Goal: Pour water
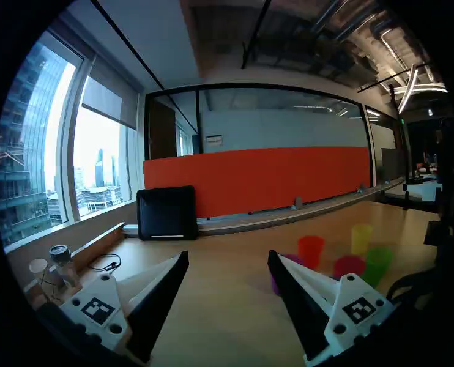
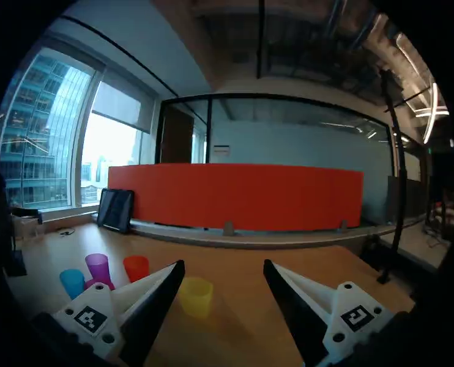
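Several coloured plastic cups stand on the wooden table (image 1: 227, 306). In the left gripper view an orange cup (image 1: 311, 249), a yellow cup (image 1: 361, 237), a green cup (image 1: 379, 262) and a pink cup (image 1: 348, 266) sit to the right of my left gripper (image 1: 227, 255). That gripper is open and holds nothing. In the right gripper view a blue cup (image 2: 73, 282), a purple cup (image 2: 97, 268) and an orange cup (image 2: 136, 267) stand at the left. A yellow cup (image 2: 196, 296) is just ahead of my open, empty right gripper (image 2: 223, 264).
An orange partition (image 1: 257, 180) runs along the table's far edge, with a black tablet (image 1: 166, 213) leaning at its left end. A lidded jar (image 1: 62, 260) and a paper cup (image 1: 38, 269) stand by the window sill. A dark pole (image 2: 398, 238) rises at the right.
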